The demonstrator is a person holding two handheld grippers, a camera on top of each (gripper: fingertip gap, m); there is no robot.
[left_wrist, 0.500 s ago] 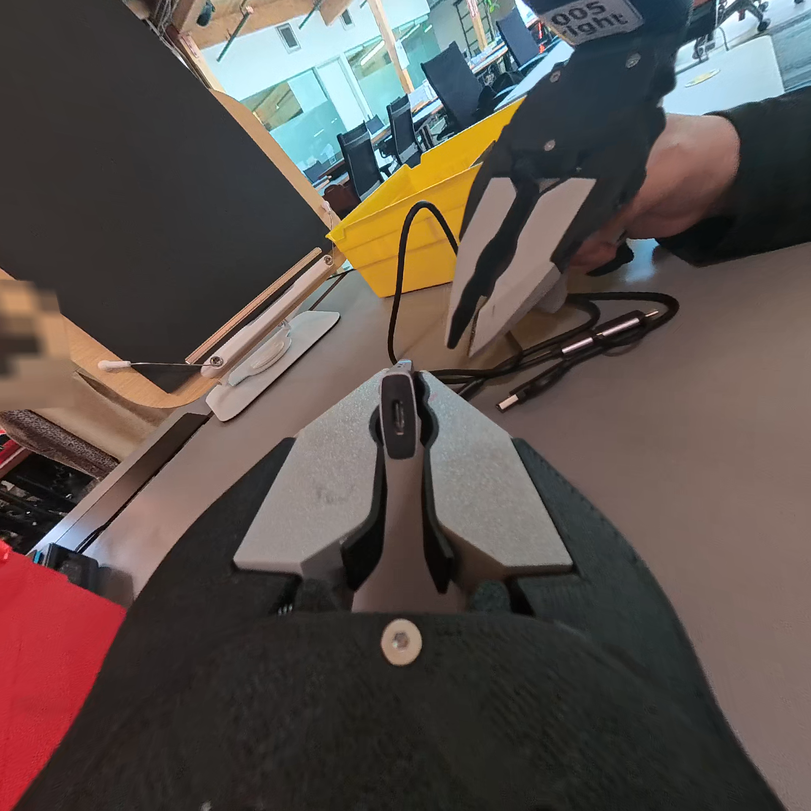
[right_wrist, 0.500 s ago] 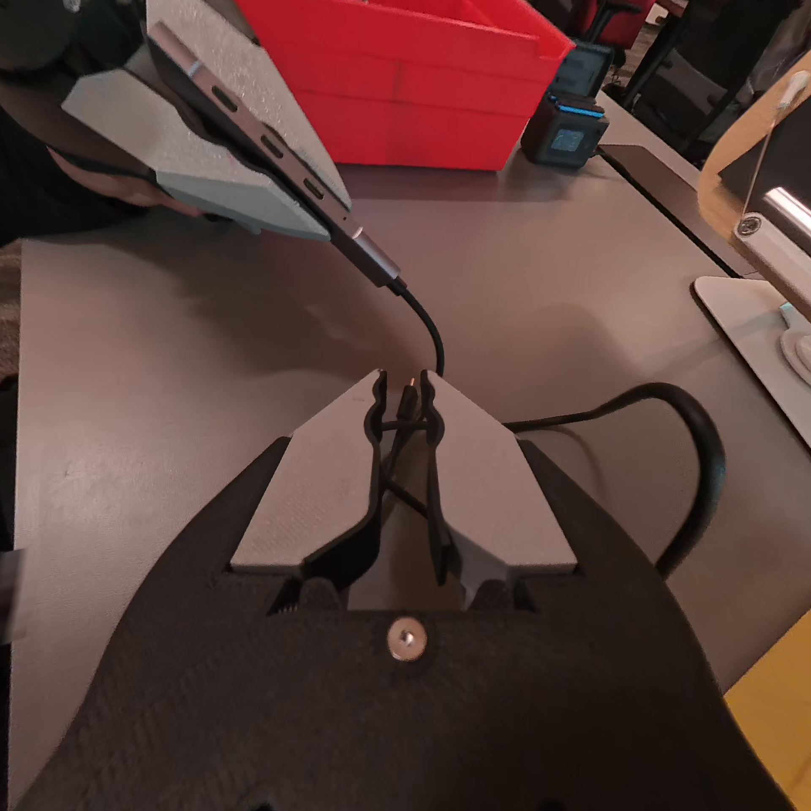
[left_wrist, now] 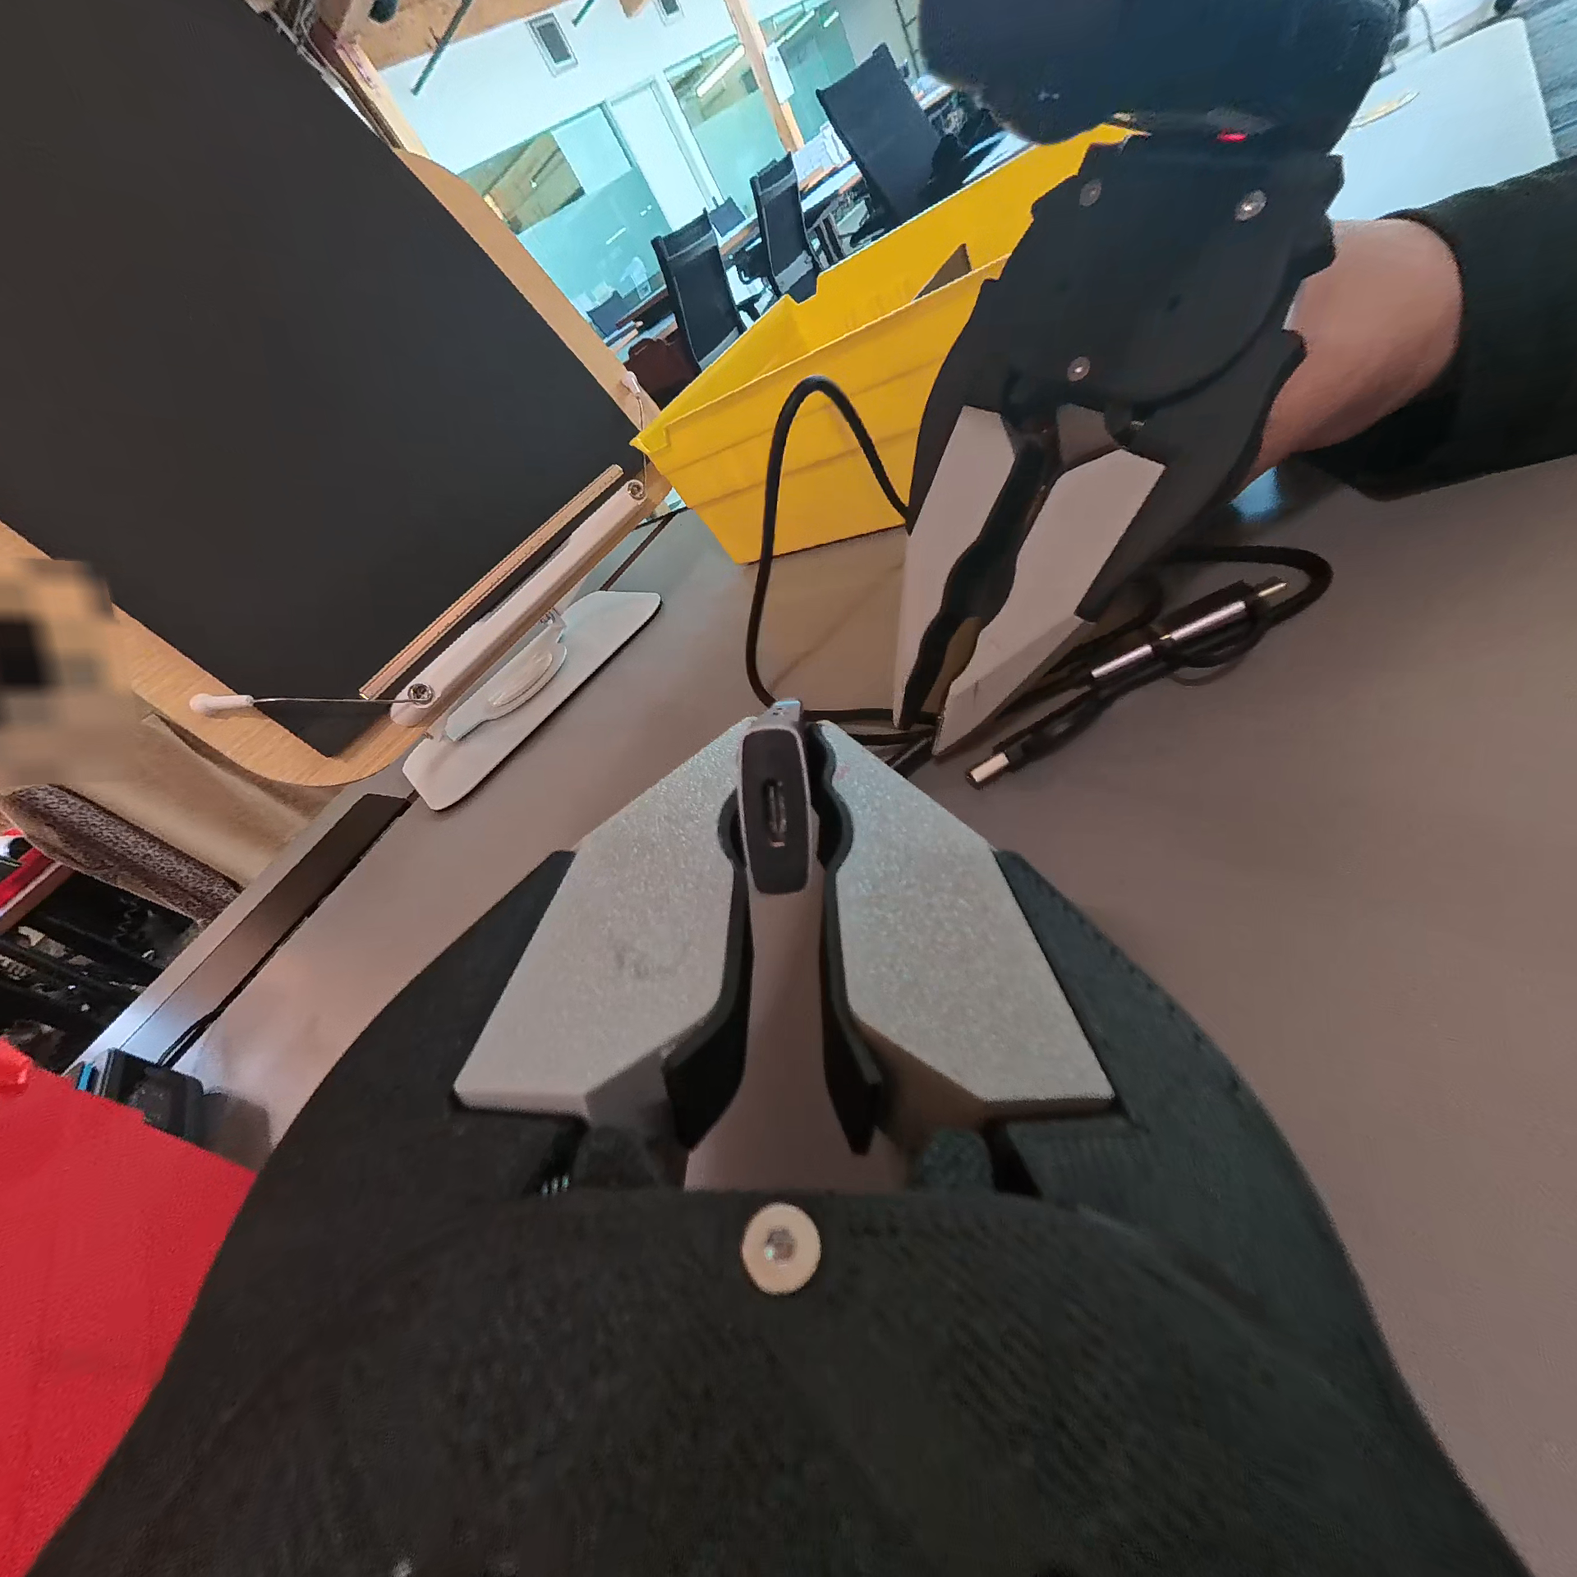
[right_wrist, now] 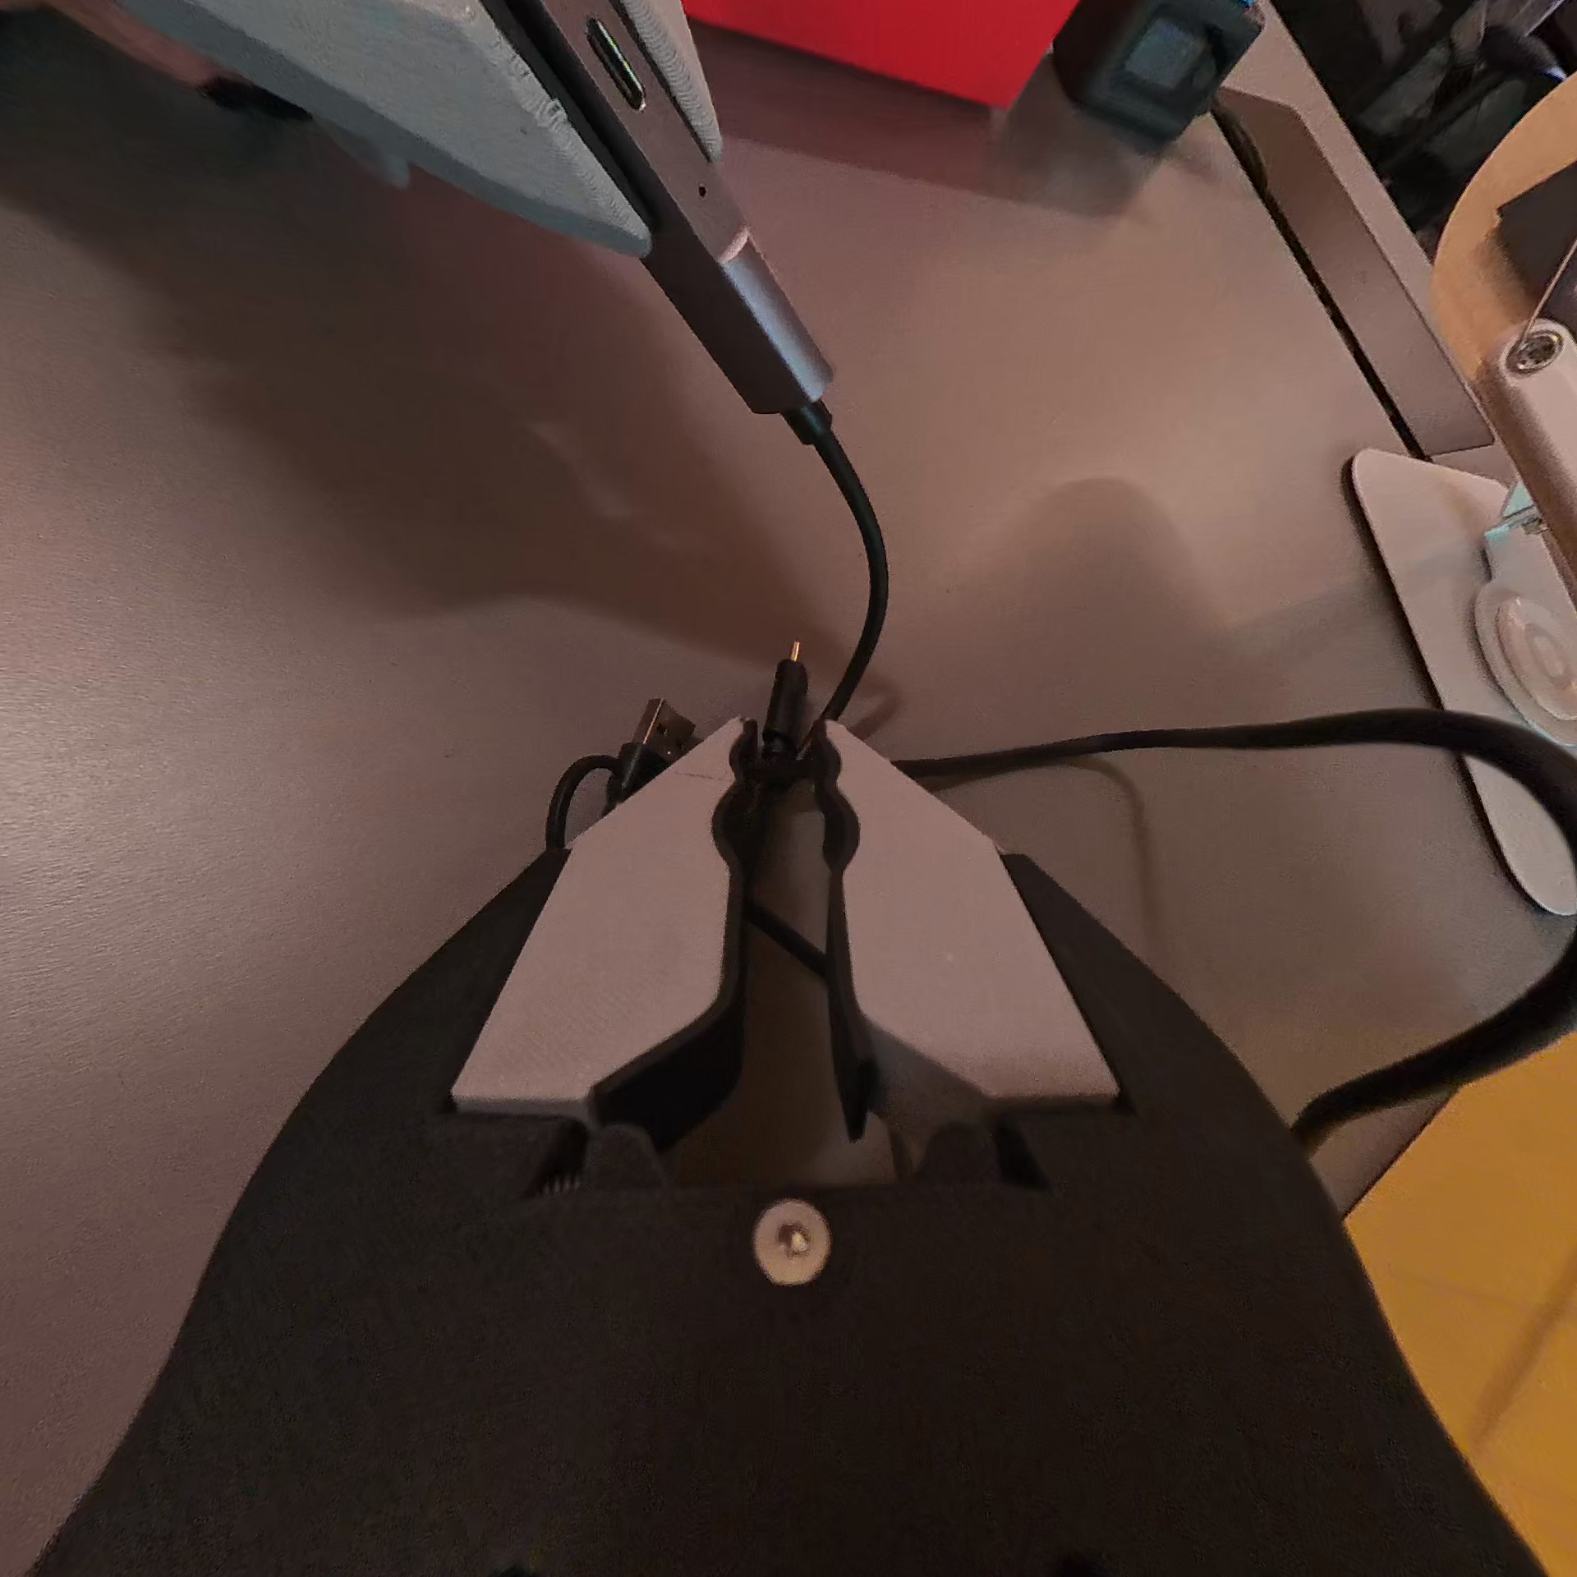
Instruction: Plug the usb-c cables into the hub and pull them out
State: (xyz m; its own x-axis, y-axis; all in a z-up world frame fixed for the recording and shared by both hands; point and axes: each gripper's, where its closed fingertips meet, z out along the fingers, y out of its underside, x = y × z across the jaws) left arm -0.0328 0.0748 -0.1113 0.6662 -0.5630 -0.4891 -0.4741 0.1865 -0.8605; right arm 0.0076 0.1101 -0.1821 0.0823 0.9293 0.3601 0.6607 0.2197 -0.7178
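Grey desk [left_wrist: 1280, 981] fills both views; left gripper [left_wrist: 778, 751] pinches the hub [left_wrist: 775, 819] at centre frame. Right gripper [right_wrist: 781, 742] pinches a cable plug [right_wrist: 783, 700] below the hub's own cable [right_wrist: 866, 580].

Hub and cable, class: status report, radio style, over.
Left gripper shut on hub, held above table. Right gripper shut on usb-c cable plug, not yet inserted. Loose cables beside, path clear.

Dark grey hub [left_wrist: 775, 819]; black cable [right_wrist: 862, 546]; yellow bin [left_wrist: 819, 427]; red bin [right_wrist: 870, 38]; grey table [left_wrist: 1280, 853]
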